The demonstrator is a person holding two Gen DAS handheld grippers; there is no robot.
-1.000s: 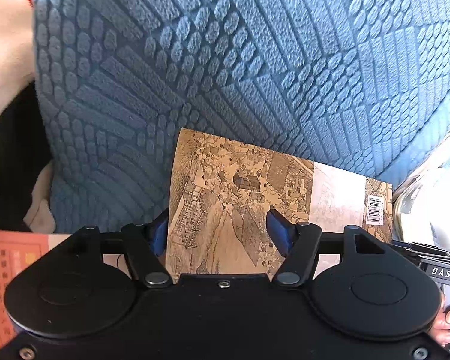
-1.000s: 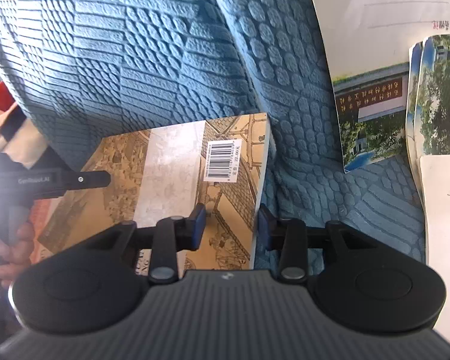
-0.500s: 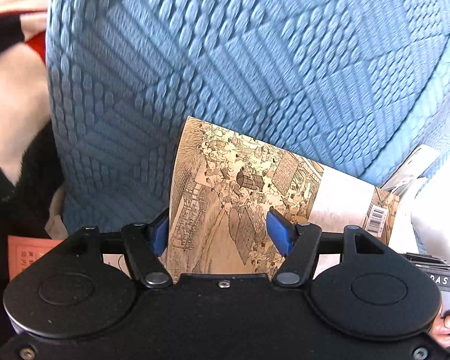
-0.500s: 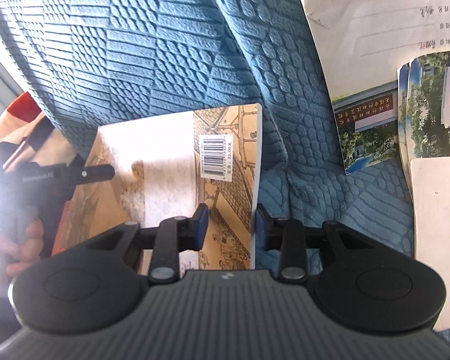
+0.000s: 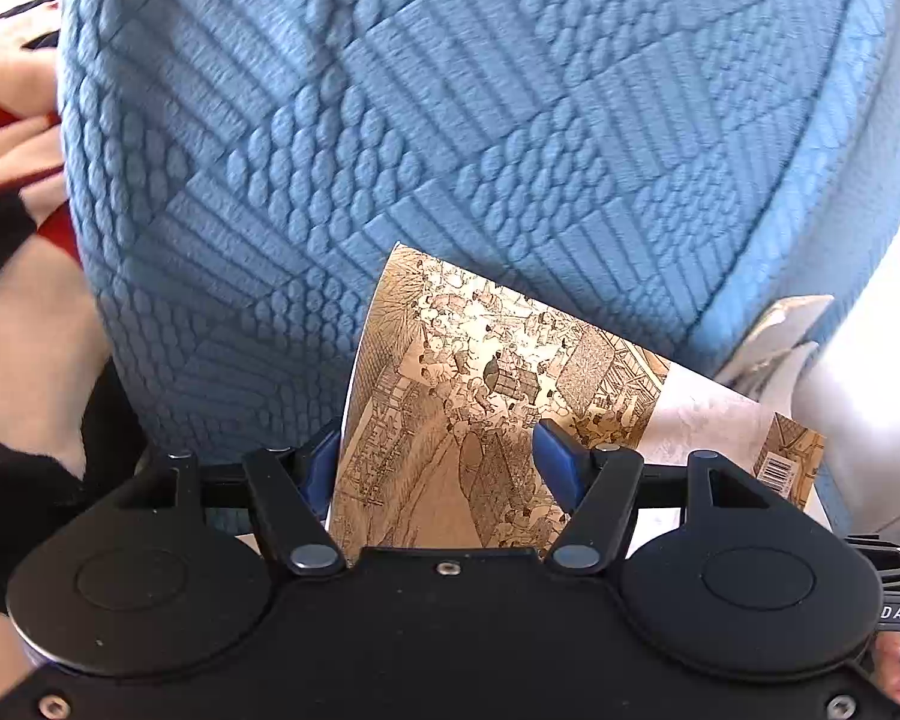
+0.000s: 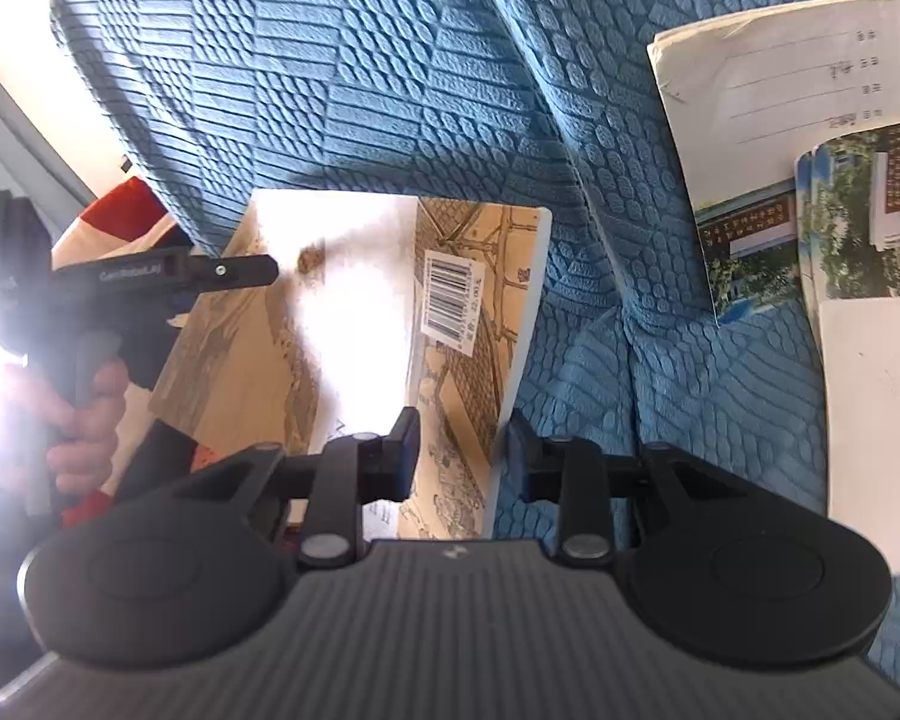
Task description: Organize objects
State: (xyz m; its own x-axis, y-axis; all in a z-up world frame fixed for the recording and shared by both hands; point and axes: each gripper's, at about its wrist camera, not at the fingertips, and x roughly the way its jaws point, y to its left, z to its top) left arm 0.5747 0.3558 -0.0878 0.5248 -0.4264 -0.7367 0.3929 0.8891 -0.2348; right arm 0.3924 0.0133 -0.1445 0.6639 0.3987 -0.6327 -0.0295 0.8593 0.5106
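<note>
In the left wrist view, our left gripper [image 5: 438,450] has the book [image 5: 486,420] between its fingers [image 5: 555,459]. One blue pad sits right at the book's left edge and the other lies over the picture cover. The gap looks wide, so we cannot tell if the pads really squeeze the book or just sit around it. Past the fingers is the blue bumpy blanket [image 5: 450,120]. The book sticks out forward and off to the right of the fingers, with its barcode end far to the right.

In the right wrist view, our right gripper [image 6: 459,456] is around the other end of the book [image 6: 468,324], near the barcode [image 6: 450,294]. Its jaws have just been closing, with the book's edge between them. The left pad lies on the cover. The right pad [image 6: 519,459] is just beside the book's edge, and we cannot tell if it presses yet. To the right of the fingers, well apart, lie some booklets [image 6: 810,180] on the blanket. To the left, a hand [image 6: 84,414] holds the other gripper.

To do this step well, we think both ends should go up together, so the book stays flat and does not bend. We should squeeze firmly before we carry it to the booklets.
</note>
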